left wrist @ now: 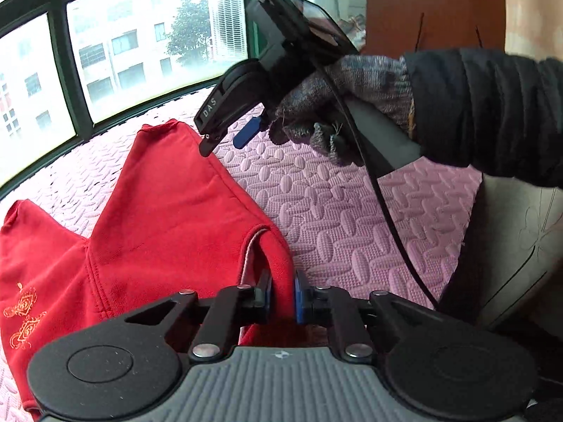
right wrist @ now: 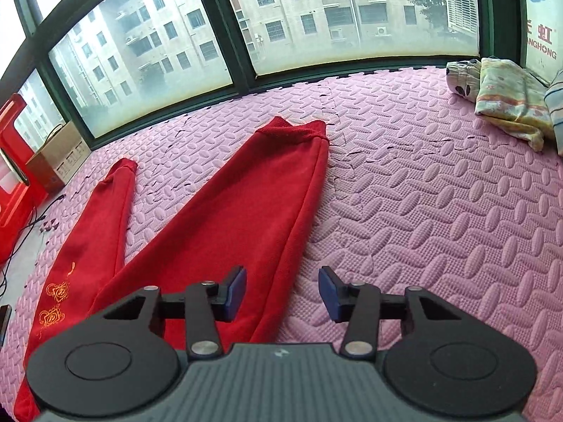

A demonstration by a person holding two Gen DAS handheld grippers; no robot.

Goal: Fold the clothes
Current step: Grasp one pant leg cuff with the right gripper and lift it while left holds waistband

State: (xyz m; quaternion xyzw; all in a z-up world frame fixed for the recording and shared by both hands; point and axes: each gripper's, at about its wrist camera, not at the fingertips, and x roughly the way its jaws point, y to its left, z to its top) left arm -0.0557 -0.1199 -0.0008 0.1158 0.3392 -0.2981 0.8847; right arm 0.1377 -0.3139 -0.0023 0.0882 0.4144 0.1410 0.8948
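Folding barely begun: red trousers [right wrist: 225, 211] lie spread on pink mat [right wrist: 422, 211]. Left gripper [left wrist: 282, 292] pinches their edge; right gripper [right wrist: 281, 290] hangs half-open, empty.

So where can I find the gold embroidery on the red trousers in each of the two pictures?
Left wrist view: the gold embroidery sits at the far left edge, low, on the red trousers, left of the left gripper.
Right wrist view: it lies lower left, on the trouser leg nearer the left edge.
Shared landmark: the green window frame behind the pink foam mat.
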